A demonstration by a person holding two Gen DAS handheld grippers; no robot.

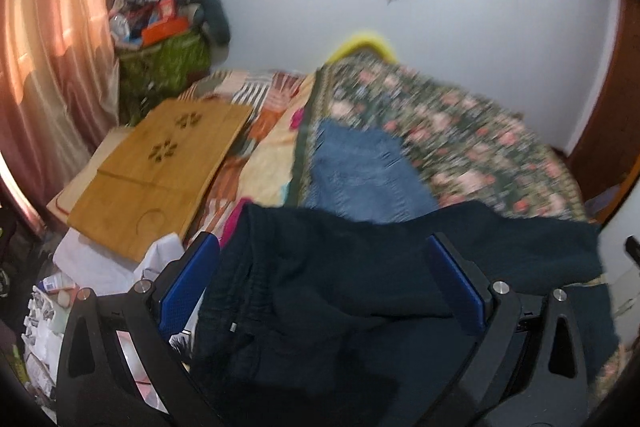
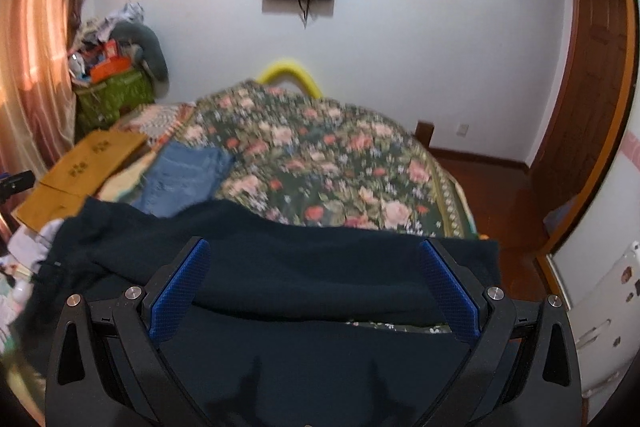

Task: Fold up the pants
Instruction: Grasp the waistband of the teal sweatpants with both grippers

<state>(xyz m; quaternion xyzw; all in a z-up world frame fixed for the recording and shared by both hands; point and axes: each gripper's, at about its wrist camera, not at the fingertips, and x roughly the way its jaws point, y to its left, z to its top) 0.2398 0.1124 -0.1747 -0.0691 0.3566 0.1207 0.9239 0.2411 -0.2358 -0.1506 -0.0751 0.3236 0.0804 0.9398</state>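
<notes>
Dark navy pants [image 1: 340,287] lie bunched on the near end of the bed; their elastic waistband with a drawstring tip shows at the left in the left wrist view. My left gripper [image 1: 324,279] is open, its blue pads wide apart over the waistband area. The same pants [image 2: 312,267] fill the bottom of the right wrist view, folded over with a thick edge. My right gripper [image 2: 314,279] is open, its pads spread wide just above the cloth. Neither holds anything.
A floral bedspread [image 2: 340,163] covers the bed. Folded blue jeans [image 1: 360,171] lie beyond the pants. A wooden lap tray [image 1: 160,163] sits at the left, with a cluttered green basket [image 1: 168,55] behind it. Loose papers and cloths [image 1: 80,267] lie at the near left. Wooden floor [image 2: 516,211] lies to the right.
</notes>
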